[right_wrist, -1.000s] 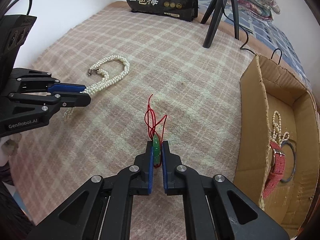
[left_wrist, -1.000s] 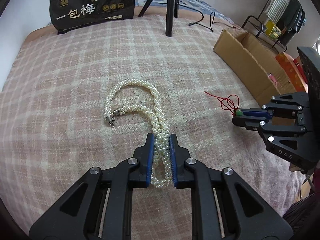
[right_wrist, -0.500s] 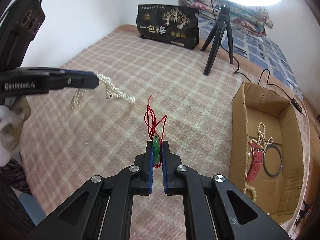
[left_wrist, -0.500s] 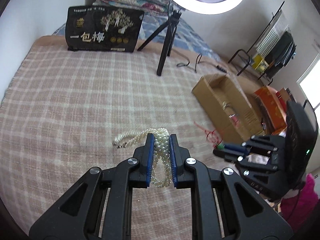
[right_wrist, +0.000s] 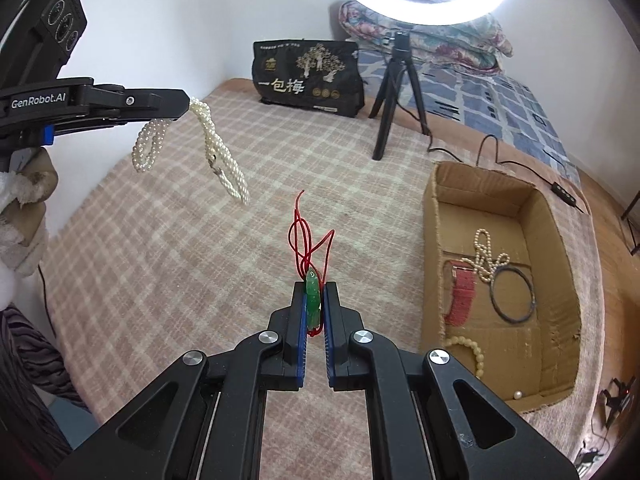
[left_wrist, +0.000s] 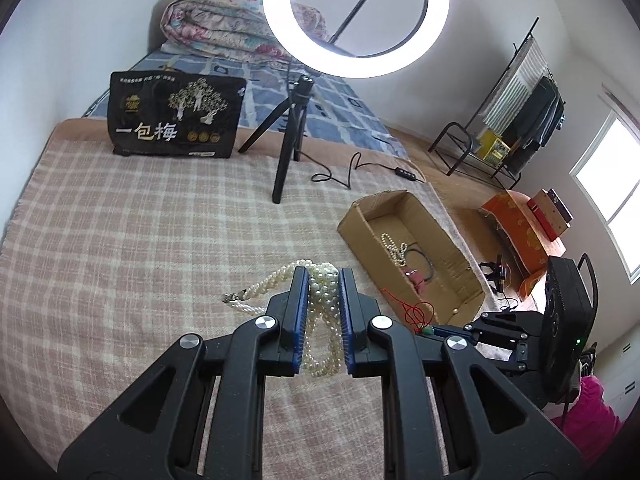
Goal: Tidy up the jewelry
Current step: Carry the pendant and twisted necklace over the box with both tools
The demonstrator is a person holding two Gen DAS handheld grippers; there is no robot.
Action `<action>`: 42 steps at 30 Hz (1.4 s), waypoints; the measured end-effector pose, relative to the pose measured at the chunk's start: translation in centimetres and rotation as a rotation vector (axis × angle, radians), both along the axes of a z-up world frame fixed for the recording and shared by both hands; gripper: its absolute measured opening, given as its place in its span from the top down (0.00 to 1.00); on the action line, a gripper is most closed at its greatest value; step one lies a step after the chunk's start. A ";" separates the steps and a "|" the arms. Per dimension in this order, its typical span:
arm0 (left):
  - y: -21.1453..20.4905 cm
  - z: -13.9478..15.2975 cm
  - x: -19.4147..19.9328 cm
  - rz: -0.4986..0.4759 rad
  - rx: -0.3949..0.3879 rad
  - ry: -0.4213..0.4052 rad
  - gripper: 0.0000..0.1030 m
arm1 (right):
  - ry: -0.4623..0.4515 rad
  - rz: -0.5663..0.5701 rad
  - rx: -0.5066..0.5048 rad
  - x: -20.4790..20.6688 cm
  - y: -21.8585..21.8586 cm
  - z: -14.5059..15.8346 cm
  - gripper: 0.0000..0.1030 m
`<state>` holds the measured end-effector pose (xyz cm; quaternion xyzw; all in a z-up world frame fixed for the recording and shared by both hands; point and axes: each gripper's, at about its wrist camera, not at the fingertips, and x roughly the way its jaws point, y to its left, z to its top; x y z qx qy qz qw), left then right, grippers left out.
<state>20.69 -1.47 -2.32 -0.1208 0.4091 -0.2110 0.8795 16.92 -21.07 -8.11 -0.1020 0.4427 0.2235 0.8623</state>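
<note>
My left gripper [left_wrist: 323, 276] is shut on a twisted white pearl necklace [left_wrist: 320, 300], held in the air above the checked blanket. From the right wrist view, that pearl necklace [right_wrist: 218, 148] dangles from the left gripper [right_wrist: 182, 102] at the upper left. A green pendant [right_wrist: 312, 300] on a red cord [right_wrist: 306, 236] is pinched in my right gripper [right_wrist: 312, 286], which is shut on it and lifted off the blanket. The same right gripper [left_wrist: 438, 330] shows low on the right in the left wrist view. An open cardboard box [right_wrist: 436, 216] to the right holds several jewelry pieces.
A ring light on a black tripod [left_wrist: 292, 136] stands at the back of the checked blanket [left_wrist: 120, 260], its cable [left_wrist: 340, 172] trailing right. A black printed bag [left_wrist: 176, 116] leans at the back left. A folded quilt [left_wrist: 224, 24] lies behind. A person's gloved hand [right_wrist: 24, 200] holds the left tool.
Both grippers have risen from the blanket. The pearl necklace has come off the surface and now hangs free. The red cord has lifted with the pendant. More of the room is in view.
</note>
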 end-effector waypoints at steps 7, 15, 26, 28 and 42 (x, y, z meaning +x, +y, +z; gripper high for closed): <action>-3.3 1.8 0.9 -0.044 -0.011 -0.035 0.87 | -0.027 -0.064 0.017 -0.5 -3.4 1.2 0.94; -8.6 3.0 2.5 -0.108 -0.011 -0.065 0.87 | -0.042 -0.147 0.013 -0.9 -7.8 1.6 0.94; -14.7 3.0 6.0 -0.144 -0.003 -0.073 0.87 | -0.035 -0.239 0.008 -0.3 -13.2 1.1 0.94; -15.6 2.6 6.7 -0.145 -0.004 -0.069 0.87 | -0.034 -0.251 0.005 -0.1 -13.9 1.0 0.94; -21.2 0.1 9.6 -0.166 0.083 -0.063 0.87 | -0.015 -0.281 0.005 1.2 -16.5 0.0 0.94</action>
